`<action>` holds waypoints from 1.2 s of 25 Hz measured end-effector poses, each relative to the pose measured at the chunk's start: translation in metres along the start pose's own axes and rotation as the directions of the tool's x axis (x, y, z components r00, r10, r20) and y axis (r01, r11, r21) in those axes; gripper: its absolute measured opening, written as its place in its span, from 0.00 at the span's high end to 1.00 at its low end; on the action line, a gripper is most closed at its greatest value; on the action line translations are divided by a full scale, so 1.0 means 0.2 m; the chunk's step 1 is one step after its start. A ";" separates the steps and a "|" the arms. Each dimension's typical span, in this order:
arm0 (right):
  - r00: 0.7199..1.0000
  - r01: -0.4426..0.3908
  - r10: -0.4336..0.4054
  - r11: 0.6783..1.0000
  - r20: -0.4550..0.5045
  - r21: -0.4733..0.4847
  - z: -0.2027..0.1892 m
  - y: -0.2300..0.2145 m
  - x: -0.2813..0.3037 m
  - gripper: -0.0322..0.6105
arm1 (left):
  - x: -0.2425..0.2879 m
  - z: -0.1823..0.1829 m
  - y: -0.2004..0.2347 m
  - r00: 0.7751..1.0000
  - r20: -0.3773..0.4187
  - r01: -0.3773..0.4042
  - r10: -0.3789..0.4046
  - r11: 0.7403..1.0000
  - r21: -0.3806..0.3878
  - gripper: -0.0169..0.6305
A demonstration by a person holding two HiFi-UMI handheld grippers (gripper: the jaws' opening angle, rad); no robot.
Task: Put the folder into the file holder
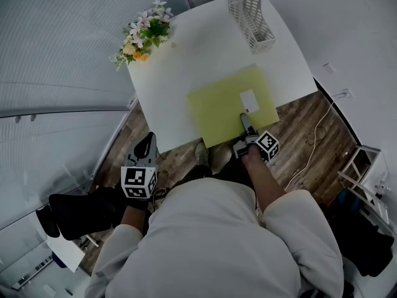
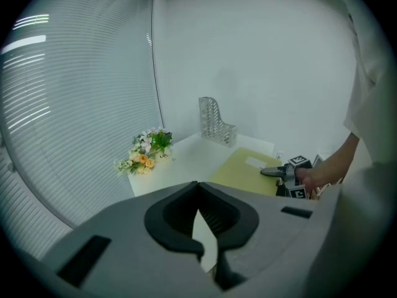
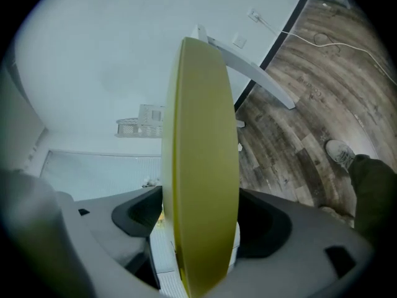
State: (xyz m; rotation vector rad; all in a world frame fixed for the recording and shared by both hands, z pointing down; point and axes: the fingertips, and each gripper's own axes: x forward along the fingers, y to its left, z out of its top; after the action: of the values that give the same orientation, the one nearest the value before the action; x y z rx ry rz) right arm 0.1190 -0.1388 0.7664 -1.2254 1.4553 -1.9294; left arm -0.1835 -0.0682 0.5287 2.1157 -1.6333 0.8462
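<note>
Clamps near edge of folder [image 1: 226, 107], flat on table [image 1: 180, 61], in right gripper [image 1: 246, 123]. Holds left gripper [image 1: 147, 144] closed, empty. Risks sag and slip from one-edge grip en route to file holder [image 1: 248, 8].

A bouquet of pale and orange flowers [image 1: 144, 35] sits at the far left corner of a white tabletop [image 1: 186, 61]. Off the tabletop's near right corner, a white cable [image 1: 315, 138] trails across the wood-plank floor [image 1: 291, 126]. Slatted blinds [image 2: 74, 104] line the left wall.
</note>
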 end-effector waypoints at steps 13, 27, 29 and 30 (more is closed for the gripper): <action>1.000 -0.011 0.011 0.999 0.021 -0.034 -0.02 -0.02 -0.08 0.50 | 0.05 0.03 -0.05 0.999 0.012 0.050 -0.050 0.999 0.021 0.96; 0.999 -0.041 0.040 0.996 -0.004 -0.085 -0.06 -0.03 -0.41 0.61 | 0.11 0.09 -0.17 0.989 0.059 0.134 -0.137 0.990 0.052 0.96; 0.999 -0.052 0.052 0.994 -0.007 -0.097 -0.05 -0.01 -0.45 0.64 | 0.12 0.10 -0.20 0.986 0.070 0.149 -0.153 0.987 0.056 0.96; 0.998 -0.055 0.055 0.994 -0.006 -0.099 -0.05 -0.01 -0.48 0.65 | 0.13 0.11 -0.22 0.984 0.075 0.157 -0.161 0.986 0.058 0.96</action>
State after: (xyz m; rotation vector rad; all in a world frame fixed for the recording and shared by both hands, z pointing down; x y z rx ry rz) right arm 0.1604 -0.0604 0.7303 -1.2123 1.5864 -1.8435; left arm -0.1317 -0.0886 0.5319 2.3071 -1.4696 0.7709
